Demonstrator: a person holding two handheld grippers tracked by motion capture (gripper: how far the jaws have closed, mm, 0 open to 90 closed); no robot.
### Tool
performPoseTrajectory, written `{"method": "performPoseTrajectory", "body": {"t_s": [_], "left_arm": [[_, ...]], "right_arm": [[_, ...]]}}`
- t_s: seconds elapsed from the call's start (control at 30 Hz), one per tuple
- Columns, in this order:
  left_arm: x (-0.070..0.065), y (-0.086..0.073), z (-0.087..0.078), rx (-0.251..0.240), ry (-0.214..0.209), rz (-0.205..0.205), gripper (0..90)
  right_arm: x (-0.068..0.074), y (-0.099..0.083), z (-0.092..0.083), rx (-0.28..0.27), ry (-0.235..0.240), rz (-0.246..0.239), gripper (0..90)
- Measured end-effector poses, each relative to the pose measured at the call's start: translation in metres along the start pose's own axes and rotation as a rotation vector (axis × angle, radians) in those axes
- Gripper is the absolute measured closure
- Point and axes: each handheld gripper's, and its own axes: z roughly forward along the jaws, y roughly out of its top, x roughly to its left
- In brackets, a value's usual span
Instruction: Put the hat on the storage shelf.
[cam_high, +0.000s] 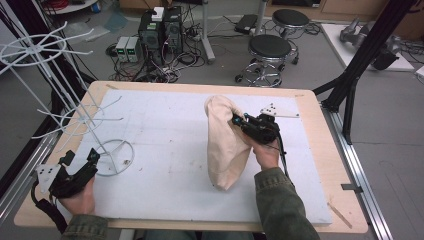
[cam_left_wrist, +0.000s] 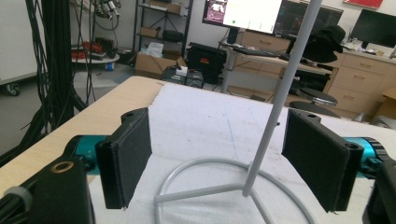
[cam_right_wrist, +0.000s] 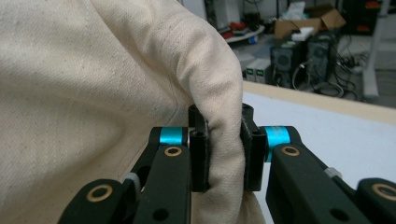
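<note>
While pinched, cream cloth bag (cam_high: 226, 145), right gripper (cam_high: 239, 121)

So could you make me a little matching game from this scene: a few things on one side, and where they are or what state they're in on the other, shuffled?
Things:
1. cream cloth bag
2. white wire rack
3. left claw
4. right claw

States:
A. open, its jaws either side of the rack's thin pole, not touching it
B. standing at the left edge of the table, ring base on the white mat
C. shut on a fold of fabric
D. hanging lifted, its lower end just at the mat

Pairs: 1-D, 2-B, 3-A, 4-C
</note>
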Motion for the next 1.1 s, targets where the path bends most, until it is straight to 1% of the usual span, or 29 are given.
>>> {"method": "performPoseTrajectory", "body": {"t_s": [0.1,0.17,0.2,0.23,0.27,0.3,0.33,0.37,0.4,0.43,0.47,0.5,0.57,0.6,0.63,0.73,0.83,0.87,0.9,0.93,0.97,1.1], "left_arm": [[-0.001,0.000,0.000,0.000,-0.002,0.006,23.9],[-0.001,0.000,0.000,0.000,-0.003,0.006,23.8],[-0.001,0.000,0.000,0.000,-0.003,0.006,23.8],[-0.001,0.000,-0.001,-0.001,-0.006,0.009,23.8],[-0.001,0.000,-0.001,-0.001,-0.006,0.009,23.8],[-0.002,0.000,-0.001,-0.001,-0.006,0.010,23.8],[-0.002,0.000,-0.001,-0.001,-0.006,0.010,23.8],[-0.002,0.000,-0.001,-0.002,-0.007,0.011,23.8],[-0.002,0.000,-0.001,-0.002,-0.007,0.011,23.8],[-0.002,0.000,-0.001,-0.005,-0.008,0.007,23.8],[-0.002,0.000,-0.001,-0.005,-0.008,0.007,23.8],[-0.002,0.000,-0.001,-0.005,-0.010,0.005,23.8],[-0.001,0.000,-0.001,-0.005,-0.009,0.004,23.8],[-0.001,0.000,-0.001,-0.005,-0.009,0.004,23.8],[-0.001,0.000,-0.001,-0.003,-0.009,0.004,23.7],[-0.002,0.001,-0.001,-0.006,-0.009,0.003,23.8],[-0.001,0.001,-0.001,-0.004,-0.007,0.004,23.7],[-0.001,0.001,-0.001,-0.004,-0.007,0.004,23.8],[-0.001,0.001,-0.001,-0.005,-0.008,0.005,23.8],[-0.001,0.001,-0.001,-0.005,-0.008,0.005,23.8],[-0.001,0.001,-0.001,-0.005,-0.010,0.004,23.8],[-0.001,0.001,-0.001,-0.007,-0.014,0.004,23.8]], "right_arm": [[0.005,0.008,-0.003,-0.033,0.034,0.001,77.5],[0.008,0.017,-0.006,-0.065,0.077,0.003,77.5],[0.008,0.017,-0.006,-0.065,0.077,0.003,77.5],[0.012,0.026,-0.009,-0.101,0.112,0.001,77.6],[0.012,0.026,-0.009,-0.101,0.112,0.001,77.6],[0.016,0.037,-0.013,-0.136,0.133,-0.003,77.5],[0.016,0.037,-0.013,-0.136,0.133,-0.003,77.5],[0.021,0.049,-0.016,-0.173,0.150,-0.009,77.5],[0.021,0.049,-0.016,-0.173,0.150,-0.009,77.5],[0.025,0.059,-0.019,-0.194,0.168,-0.014,77.5],[0.025,0.059,-0.019,-0.194,0.168,-0.014,77.5],[0.030,0.072,-0.022,-0.221,0.181,-0.033,77.5],[0.035,0.083,-0.025,-0.241,0.193,-0.047,77.5],[0.035,0.083,-0.025,-0.241,0.193,-0.047,77.5],[0.040,0.093,-0.026,-0.260,0.210,-0.062,77.5],[0.047,0.107,-0.026,-0.273,0.215,-0.091,77.4],[0.054,0.117,-0.023,-0.275,0.226,-0.102,77.1],[0.054,0.117,-0.023,-0.275,0.226,-0.102,77.1],[0.059,0.124,-0.020,-0.271,0.231,-0.111,77.0],[0.059,0.124,-0.020,-0.271,0.231,-0.111,77.0],[0.064,0.129,-0.016,-0.272,0.239,-0.119,77.0],[0.073,0.137,-0.010,-0.273,0.253,-0.135,77.0]]}}
